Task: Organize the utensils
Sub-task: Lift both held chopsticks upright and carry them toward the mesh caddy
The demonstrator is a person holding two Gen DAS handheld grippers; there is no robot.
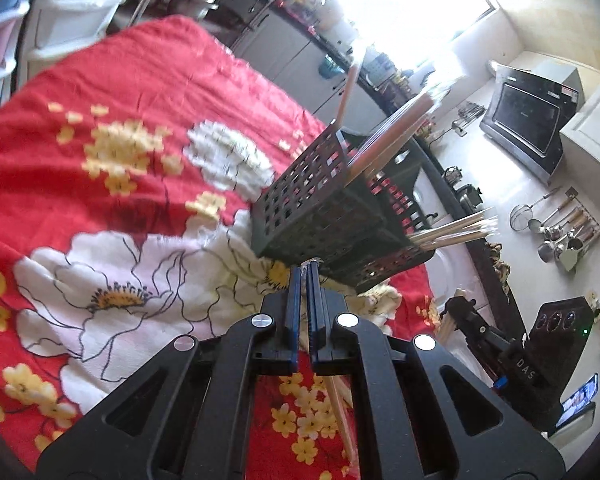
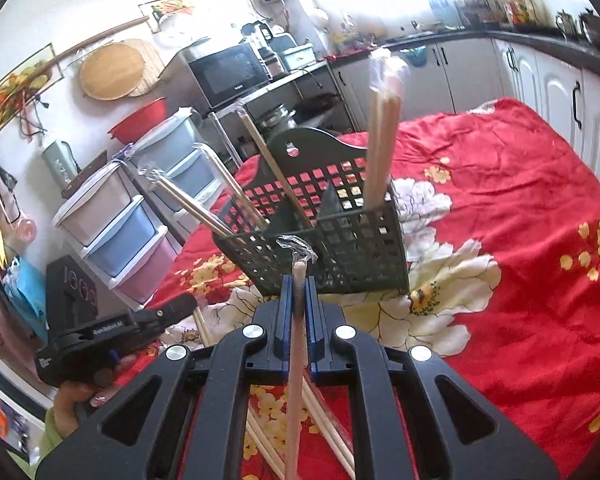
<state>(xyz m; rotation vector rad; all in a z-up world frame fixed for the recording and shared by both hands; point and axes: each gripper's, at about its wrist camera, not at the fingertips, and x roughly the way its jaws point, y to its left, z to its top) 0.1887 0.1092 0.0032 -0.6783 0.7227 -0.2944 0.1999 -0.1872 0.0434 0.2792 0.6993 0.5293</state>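
Note:
A black perforated utensil basket (image 1: 332,204) stands on the red floral cloth (image 1: 112,120) and holds several wrapped chopsticks (image 1: 388,136). It also shows in the right wrist view (image 2: 340,236) with chopsticks (image 2: 384,132) upright in its compartments. My left gripper (image 1: 304,276) is shut on a wrapped chopstick (image 1: 340,404), just before the basket's base. My right gripper (image 2: 299,284) is shut on a wrapped chopstick (image 2: 296,352), its plastic tip just in front of the basket's near wall. More chopsticks (image 2: 328,432) lie on the cloth under it.
The left gripper and hand (image 2: 100,340) show at the table's left edge. Plastic drawers (image 2: 116,216) stand beyond the table's left side. White cabinets (image 2: 540,76) line the right. A microwave (image 2: 228,72) sits behind. The right gripper (image 1: 488,332) shows beside the basket.

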